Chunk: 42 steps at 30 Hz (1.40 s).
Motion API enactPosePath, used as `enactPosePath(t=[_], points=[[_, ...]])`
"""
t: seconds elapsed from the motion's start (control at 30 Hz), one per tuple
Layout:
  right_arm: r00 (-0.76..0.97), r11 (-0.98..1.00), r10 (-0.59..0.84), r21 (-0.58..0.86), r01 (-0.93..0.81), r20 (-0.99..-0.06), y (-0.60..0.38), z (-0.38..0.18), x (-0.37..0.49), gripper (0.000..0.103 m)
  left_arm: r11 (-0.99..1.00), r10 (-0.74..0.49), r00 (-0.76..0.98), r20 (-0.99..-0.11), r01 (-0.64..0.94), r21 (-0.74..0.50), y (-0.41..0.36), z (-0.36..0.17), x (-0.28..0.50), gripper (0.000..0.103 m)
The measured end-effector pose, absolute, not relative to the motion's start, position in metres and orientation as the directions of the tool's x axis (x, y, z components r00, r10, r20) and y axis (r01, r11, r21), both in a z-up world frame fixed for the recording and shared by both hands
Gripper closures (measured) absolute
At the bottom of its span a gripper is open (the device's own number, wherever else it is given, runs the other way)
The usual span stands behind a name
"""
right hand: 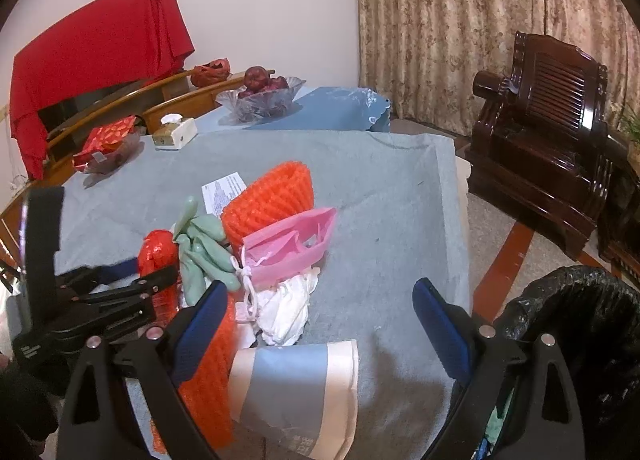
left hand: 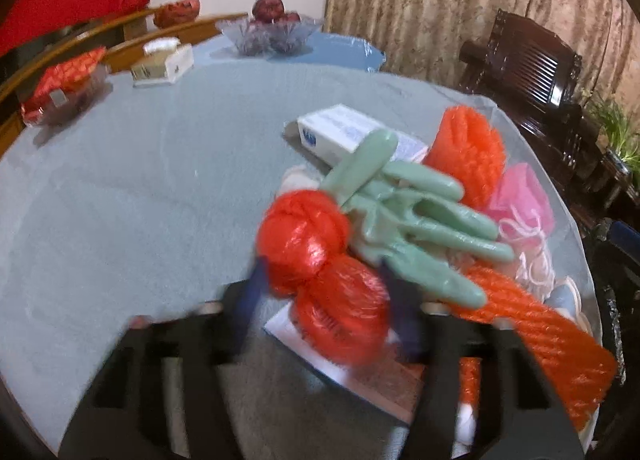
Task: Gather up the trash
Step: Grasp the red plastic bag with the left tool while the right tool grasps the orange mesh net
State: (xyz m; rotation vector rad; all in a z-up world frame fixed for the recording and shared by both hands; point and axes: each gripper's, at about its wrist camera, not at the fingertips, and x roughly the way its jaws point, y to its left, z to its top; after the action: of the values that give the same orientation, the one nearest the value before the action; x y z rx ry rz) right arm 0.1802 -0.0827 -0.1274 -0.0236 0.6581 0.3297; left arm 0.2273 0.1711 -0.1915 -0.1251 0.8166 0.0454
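Trash is piled on a grey-blue tablecloth (left hand: 140, 179). A knotted red plastic bag (left hand: 316, 260) (right hand: 158, 252) lies between the blue fingers of my left gripper (left hand: 325, 276) (right hand: 152, 268), which stands open around it; blur hides whether the pads touch it. Beside the bag are a pale green rubber glove (left hand: 400, 211) (right hand: 200, 252), orange foam netting (left hand: 468, 151) (right hand: 272, 195), a pink bag (left hand: 520, 199) (right hand: 292, 244) and crumpled white tissue (right hand: 284, 308). My right gripper (right hand: 320, 324) is wide open and holds nothing, above a blue-and-cream packet (right hand: 296, 392).
A bin with a black liner (right hand: 580, 320) stands off the table's right edge. At the far side are a glass fruit bowl (left hand: 268, 31), a tissue box (left hand: 162, 59) and a tray with a red packet (left hand: 64, 87). A dark wooden armchair (right hand: 552, 131) is at right.
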Motion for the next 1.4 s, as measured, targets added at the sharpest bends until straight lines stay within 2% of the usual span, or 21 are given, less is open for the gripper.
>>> enactPosePath(t=[0.07,0.13,0.3,0.53,0.77,0.83,0.9,0.97,1.07,1.1,1.4], points=[[0.74,0.946,0.297,0.08,-0.315,-0.604,-0.08,-0.128,0.179,0.011,0.989,-0.017,0.692,-0.722,-0.095,-0.114,0.176,-0.19,0.224,0.074],[0.739,0.944,0.301,0.079,-0.32,-0.603,-0.077,-0.126,0.178,0.011,0.988,-0.005,0.704,-0.711,-0.106,-0.112,0.178,-0.186,0.219,0.08],[0.737,0.937,0.32,0.082,-0.34,-0.595,-0.07,-0.121,0.17,0.011,0.989,0.017,0.738,-0.674,-0.114,-0.099,0.185,-0.165,0.197,0.083],[0.722,0.918,0.363,0.094,-0.385,-0.589,-0.056,-0.119,0.144,0.015,0.992,0.016,0.73,-0.684,-0.098,-0.082,0.187,-0.156,0.16,0.084],[0.677,0.907,0.372,0.093,-0.412,-0.635,-0.046,-0.135,0.124,0.026,0.991,0.004,0.712,-0.702,-0.096,-0.092,0.186,-0.159,0.132,0.084],[0.662,0.903,0.374,0.091,-0.421,-0.65,-0.044,-0.14,0.122,0.035,0.992,-0.002,0.711,-0.703,-0.09,-0.094,0.184,-0.159,0.127,0.084],[0.637,0.894,0.383,0.095,-0.437,-0.669,-0.04,-0.146,0.12,0.049,0.992,-0.005,0.714,-0.7,-0.084,-0.093,0.179,-0.157,0.121,0.084],[0.64,0.891,0.381,0.081,-0.446,-0.668,-0.037,-0.147,0.116,0.056,0.993,-0.01,0.718,-0.696,-0.077,-0.093,0.177,-0.155,0.118,0.084],[0.635,0.878,0.402,0.081,-0.472,-0.66,-0.035,-0.144,0.113,0.083,0.993,-0.014,0.721,-0.693,-0.07,-0.093,0.175,-0.151,0.115,0.084],[0.628,0.873,0.407,0.079,-0.482,-0.663,-0.034,-0.144,0.113,0.089,0.993,-0.015,0.722,-0.692,-0.069,-0.094,0.175,-0.151,0.114,0.084],[0.637,0.855,0.457,0.11,-0.506,-0.621,-0.039,-0.121,0.099,0.092,0.994,-0.015,0.746,-0.666,-0.058,-0.087,0.169,-0.134,0.107,0.084]])
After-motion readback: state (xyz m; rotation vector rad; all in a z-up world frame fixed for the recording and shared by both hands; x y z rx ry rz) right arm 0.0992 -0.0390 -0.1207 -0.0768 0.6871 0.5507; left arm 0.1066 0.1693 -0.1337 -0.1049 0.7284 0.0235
